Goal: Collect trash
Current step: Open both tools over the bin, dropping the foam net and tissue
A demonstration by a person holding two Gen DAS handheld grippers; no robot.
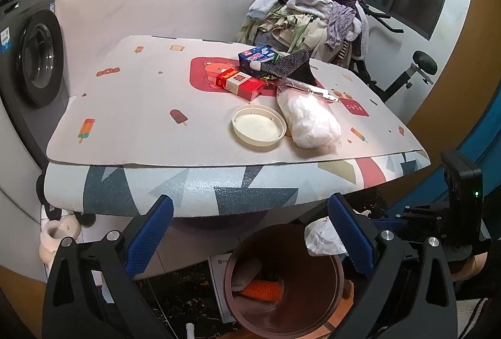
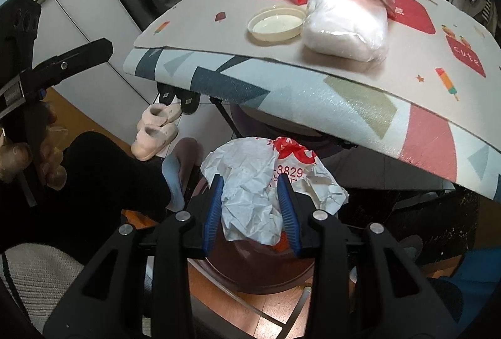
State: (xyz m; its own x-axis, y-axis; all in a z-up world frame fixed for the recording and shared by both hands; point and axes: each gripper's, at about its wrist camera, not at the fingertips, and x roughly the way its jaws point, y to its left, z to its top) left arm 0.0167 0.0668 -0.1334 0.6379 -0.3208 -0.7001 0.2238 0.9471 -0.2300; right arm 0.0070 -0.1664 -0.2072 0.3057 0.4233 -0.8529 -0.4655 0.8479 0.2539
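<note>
Crumpled white paper [image 2: 250, 198] with red print sits clenched between the blue pads of your right hand-held gripper [image 2: 250, 207], directly above the brown trash bin [image 2: 250, 270], whose rim it mostly hides. Your left hand-held gripper [image 1: 250, 232] is released, jaws spread wide and empty over the same bin [image 1: 313, 285]; something orange lies inside, hard to identify. On the counter [image 1: 141, 107] remain a cream lid [image 1: 259, 126], a bagged white wad [image 1: 310, 119] and a red box [image 1: 239, 83].
</note>
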